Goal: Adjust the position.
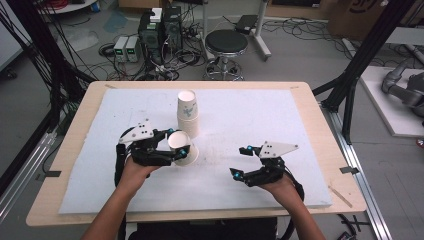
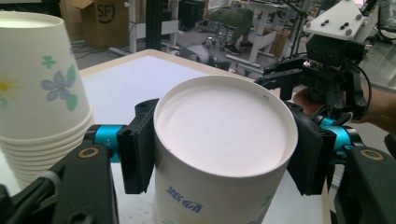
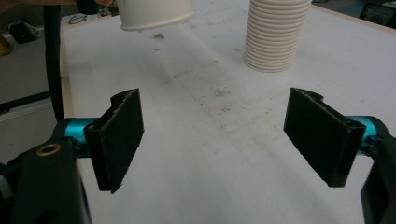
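Left gripper [image 1: 176, 146]: jaws clamped on a single paper cup [image 1: 181, 147], one pad per side, cup upside down w/ base facing cam. Cup held just in front of the inverted cup stack [image 1: 187, 114], approx. centre of the white mat [image 1: 250, 120]. Right gripper [image 1: 241, 161]: jaws spread wide, nothing btwn them, over bare mat, well apart from both.

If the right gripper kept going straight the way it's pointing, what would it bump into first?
Probably nothing soon. The open right gripper points along the bare white mat. Far ahead, the stack of cups stands a bit right of its line and the held cup a bit left, though depth is hard to judge.
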Demonstrator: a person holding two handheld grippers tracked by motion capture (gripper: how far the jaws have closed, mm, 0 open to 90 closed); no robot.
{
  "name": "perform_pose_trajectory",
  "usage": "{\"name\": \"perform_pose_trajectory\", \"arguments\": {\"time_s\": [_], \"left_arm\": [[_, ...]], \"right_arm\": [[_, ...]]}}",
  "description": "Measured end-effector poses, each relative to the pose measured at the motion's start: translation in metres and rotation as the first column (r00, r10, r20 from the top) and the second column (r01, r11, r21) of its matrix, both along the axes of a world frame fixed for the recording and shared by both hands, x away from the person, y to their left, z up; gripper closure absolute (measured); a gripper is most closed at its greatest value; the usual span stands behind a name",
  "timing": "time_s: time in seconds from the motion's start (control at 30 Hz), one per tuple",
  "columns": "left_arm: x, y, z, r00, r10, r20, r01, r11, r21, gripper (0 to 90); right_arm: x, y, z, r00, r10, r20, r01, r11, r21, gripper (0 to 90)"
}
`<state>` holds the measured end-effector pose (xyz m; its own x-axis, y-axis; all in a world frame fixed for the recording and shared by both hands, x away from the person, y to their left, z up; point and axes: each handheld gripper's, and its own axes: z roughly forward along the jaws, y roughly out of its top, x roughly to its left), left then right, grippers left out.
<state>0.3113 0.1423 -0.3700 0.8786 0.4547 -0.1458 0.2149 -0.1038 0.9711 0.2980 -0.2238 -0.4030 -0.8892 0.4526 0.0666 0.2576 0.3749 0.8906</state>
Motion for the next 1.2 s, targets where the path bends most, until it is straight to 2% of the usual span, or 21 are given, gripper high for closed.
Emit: {"name": "perform_pose_trajectory", "arguments": {"time_s": [0.37,0.6,0.87,1.2], "left_arm": [[-0.002,-0.015,0.001,0.998,-0.063,0.0,0.063,0.998,-0.006,34.9],[-0.004,-0.024,0.0,0.9937,-0.112,0.002,0.112,0.9937,-0.001,34.9],[-0.005,-0.031,-0.001,0.99,-0.141,-0.006,0.141,0.99,0.006,34.9],[-0.005,-0.047,-0.002,0.9769,-0.214,-0.008,0.214,0.9768,0.016,35.0]], "right_arm": [[0.0,0.012,0.002,0.9979,0.065,-0.002,-0.065,0.9979,0.003,20.6],[-0.001,0.024,0.001,0.9946,0.103,-0.009,-0.103,0.9946,-0.006,20.6],[0.0,0.036,0.0,0.9897,0.143,-0.01,-0.143,0.9898,-0.003,20.6],[0.003,0.047,0.002,0.9827,0.185,-0.013,-0.184,0.9828,0.012,20.7]]}}
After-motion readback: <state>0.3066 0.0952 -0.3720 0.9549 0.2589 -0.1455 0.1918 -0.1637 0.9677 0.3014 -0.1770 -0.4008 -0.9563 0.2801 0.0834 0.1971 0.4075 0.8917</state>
